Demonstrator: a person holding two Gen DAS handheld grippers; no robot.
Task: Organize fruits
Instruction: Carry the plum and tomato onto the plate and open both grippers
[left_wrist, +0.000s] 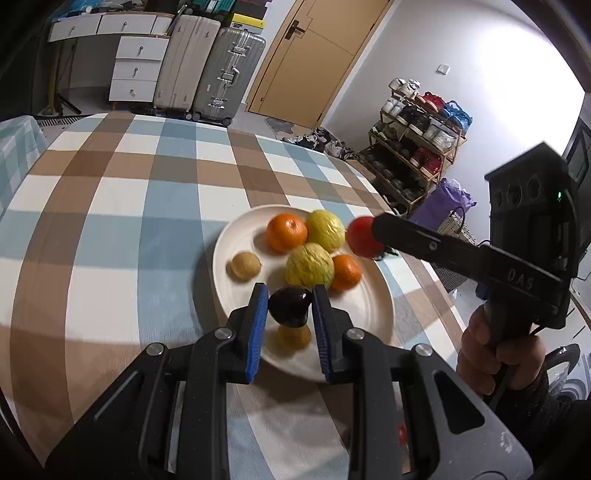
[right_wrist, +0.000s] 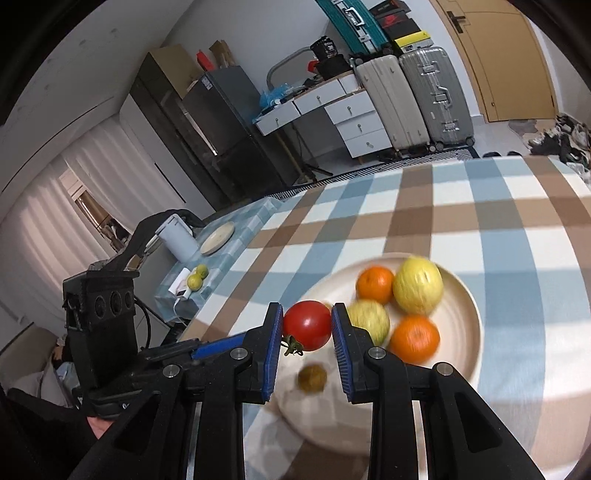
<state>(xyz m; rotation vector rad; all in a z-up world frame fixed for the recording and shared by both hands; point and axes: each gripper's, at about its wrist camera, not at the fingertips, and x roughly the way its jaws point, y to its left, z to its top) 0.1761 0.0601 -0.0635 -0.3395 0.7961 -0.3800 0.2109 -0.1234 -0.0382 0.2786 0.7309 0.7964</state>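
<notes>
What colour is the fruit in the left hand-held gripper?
Dark purple, almost black; clearest in the left wrist view.

There are two oranges (left_wrist: 287, 232) (left_wrist: 346, 272), two yellow fruits (left_wrist: 325, 229) (left_wrist: 309, 266), one red tomato (left_wrist: 364, 236), one dark plum (left_wrist: 289, 305), and one plate (left_wrist: 236, 236).

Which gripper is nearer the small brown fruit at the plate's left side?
Left. The left gripper, holding a dark plum, hovers just beside the brown fruit; the right gripper, holding a tomato, is across the plate.

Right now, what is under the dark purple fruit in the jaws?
Below the dark purple fruit, held by the left gripper, a small yellow-brown fruit lies on the white round plate; its top is covered.
</notes>
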